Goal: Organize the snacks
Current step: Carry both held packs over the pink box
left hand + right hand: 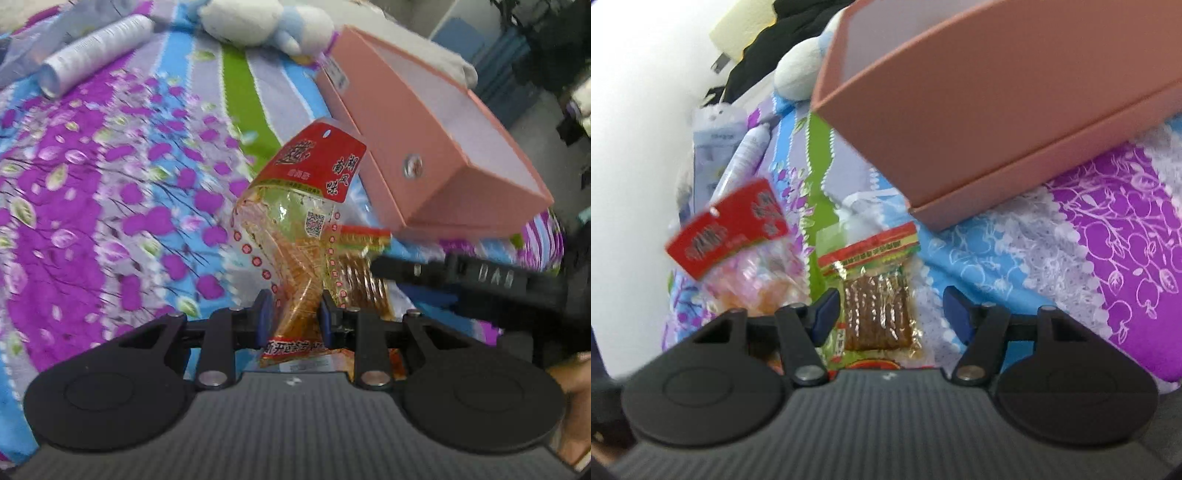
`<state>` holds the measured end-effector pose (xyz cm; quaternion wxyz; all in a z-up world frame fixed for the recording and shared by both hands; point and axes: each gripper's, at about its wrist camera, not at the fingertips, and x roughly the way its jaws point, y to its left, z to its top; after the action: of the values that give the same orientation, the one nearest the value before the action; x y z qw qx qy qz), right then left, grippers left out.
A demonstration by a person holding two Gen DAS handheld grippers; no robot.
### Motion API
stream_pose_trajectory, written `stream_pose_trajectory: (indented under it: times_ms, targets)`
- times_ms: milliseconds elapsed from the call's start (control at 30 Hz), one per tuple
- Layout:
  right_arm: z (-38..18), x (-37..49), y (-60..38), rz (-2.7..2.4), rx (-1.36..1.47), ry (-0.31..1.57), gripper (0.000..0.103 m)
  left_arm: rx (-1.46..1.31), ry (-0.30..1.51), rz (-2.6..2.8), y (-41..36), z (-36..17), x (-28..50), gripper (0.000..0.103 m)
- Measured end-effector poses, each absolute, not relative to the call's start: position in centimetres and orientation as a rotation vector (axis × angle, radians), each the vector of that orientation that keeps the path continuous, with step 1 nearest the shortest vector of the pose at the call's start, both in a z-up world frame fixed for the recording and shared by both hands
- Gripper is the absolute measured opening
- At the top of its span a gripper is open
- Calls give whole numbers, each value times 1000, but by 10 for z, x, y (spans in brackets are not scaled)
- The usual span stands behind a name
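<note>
- Snack packet (295, 236) is standing lengthwise between the left gripper (293, 317) pads, which are pinching its lower end.
- Pink box (436, 147) is sitting ahead and rightward, opening upward.
- Right gripper (890, 314) is hanging spread over the second packet (875, 306).

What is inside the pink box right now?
The pink box shows only a bare pale inner floor and walls in the left wrist view; no snacks visible. Its near wall hides a strip of floor. The red-topped snack bag is clamped in the left gripper, outside it.

Floral purple-blue bedsheet (110, 192); white wall (639, 92) behind; blue cabinet (476, 40) beyond.
</note>
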<state>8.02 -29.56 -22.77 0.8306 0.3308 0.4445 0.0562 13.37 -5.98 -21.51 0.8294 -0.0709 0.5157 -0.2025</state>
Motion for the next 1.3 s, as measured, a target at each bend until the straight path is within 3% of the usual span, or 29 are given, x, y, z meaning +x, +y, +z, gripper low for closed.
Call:
stream_pose_trajectory:
  times_ms: [567, 733, 900, 933, 1300]
  targets:
    - [-252, 96, -321, 340, 1085, 987, 64, -151, 1152, -428, -64, -238, 138, 31]
    - [-254, 97, -320, 310, 1040, 1025, 54, -178, 1154, -429, -61, -240, 139, 31]
    - [-246, 106, -302, 277, 847, 1068, 28, -201, 1157, -430, -58, -242, 140, 31]
    - [-244, 107, -299, 269, 806, 1077, 17, -210, 1158, -429, -57, -242, 140, 31]
    - [-210, 108, -269, 253, 578, 1049, 9, -234, 1101, -364, -37, -209, 143, 30]
